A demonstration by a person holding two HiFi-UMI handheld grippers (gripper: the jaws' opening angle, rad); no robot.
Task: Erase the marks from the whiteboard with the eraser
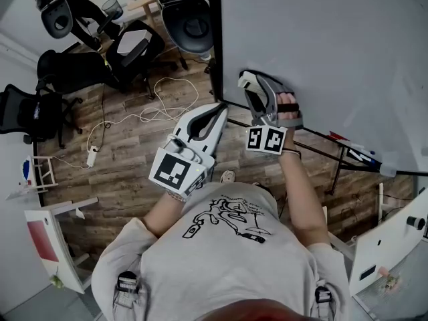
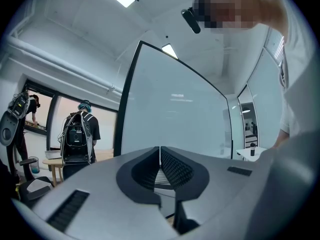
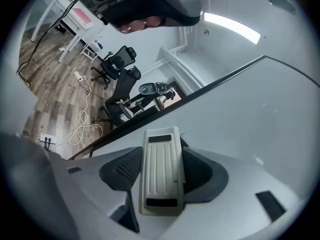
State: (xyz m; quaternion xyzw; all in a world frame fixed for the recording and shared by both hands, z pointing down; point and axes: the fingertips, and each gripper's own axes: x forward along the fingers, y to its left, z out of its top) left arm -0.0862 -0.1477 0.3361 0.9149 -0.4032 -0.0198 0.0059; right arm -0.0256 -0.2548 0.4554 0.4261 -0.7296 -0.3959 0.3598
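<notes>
Facing a large black-framed whiteboard (image 1: 321, 52), straight ahead of the right gripper (image 1: 249, 84) and off to the right of the left gripper (image 1: 219, 111). Standing on a wood-plank floor (image 1: 127, 172), spread beneath both grippers. Behind both tools, wearing a grey printed T-shirt (image 1: 227, 246). Beyond the left gripper, out to its left past the board's edge, several black office chairs (image 1: 67, 69).

Holding the right gripper up at the board's lower left part, jaws clamped on the eraser (image 3: 160, 169). A pale ribbed block, pinched lengthwise between the dark pads (image 3: 122, 168), far end reaching toward the board surface. Cannot tell whether touching it.

Holding the left gripper lower and just left of the right one, tips near the board's black frame. Jaws pressed together with nothing between them.

Below the left gripper, a white cable (image 1: 157, 105) looped over the floor, running to a power strip (image 1: 91, 156). To the right of the right gripper, along the board's lower edge, red and blue markers (image 1: 340, 138).
</notes>
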